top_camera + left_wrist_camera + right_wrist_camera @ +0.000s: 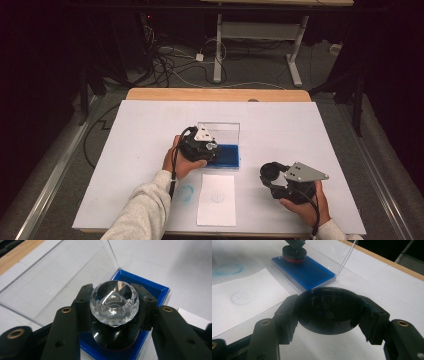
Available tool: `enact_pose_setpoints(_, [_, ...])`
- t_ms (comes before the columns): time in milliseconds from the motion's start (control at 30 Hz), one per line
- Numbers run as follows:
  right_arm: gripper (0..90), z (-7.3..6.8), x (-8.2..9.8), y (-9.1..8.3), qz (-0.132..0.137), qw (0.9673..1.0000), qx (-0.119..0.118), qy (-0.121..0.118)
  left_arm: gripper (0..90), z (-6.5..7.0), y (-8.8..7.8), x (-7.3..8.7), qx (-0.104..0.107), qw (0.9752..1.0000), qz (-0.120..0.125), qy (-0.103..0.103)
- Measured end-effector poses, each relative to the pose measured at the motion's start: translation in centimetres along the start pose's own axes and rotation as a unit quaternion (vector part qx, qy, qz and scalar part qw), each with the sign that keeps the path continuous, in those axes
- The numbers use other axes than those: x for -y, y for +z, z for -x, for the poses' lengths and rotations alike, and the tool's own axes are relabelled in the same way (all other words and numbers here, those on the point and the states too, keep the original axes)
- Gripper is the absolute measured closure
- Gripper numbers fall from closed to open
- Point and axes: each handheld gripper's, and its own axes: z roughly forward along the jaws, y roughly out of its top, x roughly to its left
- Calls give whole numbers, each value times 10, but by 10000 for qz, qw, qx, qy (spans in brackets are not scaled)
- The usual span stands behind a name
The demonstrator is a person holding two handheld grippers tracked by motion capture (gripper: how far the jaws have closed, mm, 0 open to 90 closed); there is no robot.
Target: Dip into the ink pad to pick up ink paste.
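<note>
The left hand-held gripper (113, 305) is clamped on the faceted clear crystal knob of a round stamp (114, 303), pressing its black base into the blue ink pad (305, 271) to load it; the right hand-held gripper (329, 312) pinches the stamp's round black cap (328, 311) aside, above the white surface (310, 130).

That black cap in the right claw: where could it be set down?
The white table is bare right of the blue ink pad and beyond the right claw. It is crowded around the paper sheet, the pad and the left claw.
</note>
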Motion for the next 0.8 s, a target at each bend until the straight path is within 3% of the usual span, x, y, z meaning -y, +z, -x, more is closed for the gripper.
enact_pose_setpoints(233, [382,0,1,0,-14,10000,-5,-11,543,-2,6,8,-46,9999,53,-155])
enact_pose_setpoints(433, [382,0,1,0,-22,10000,-13,-29,543,-2,7,8,-90,9999,77,-101])
enact_pose_setpoints(600, [382,0,0,0,-20,10000,-34,-52,543,-3,8,13,-51,9995,249,-192])
enact_pose_setpoints(667, [382,0,0,0,-13,10000,-34,-53,543,-5,6,22,59,9988,393,-295])
enact_pose_setpoints(800, [382,-1,1,0,-23,10000,-32,-56,543,-2,5,22,-9,9992,353,-209])
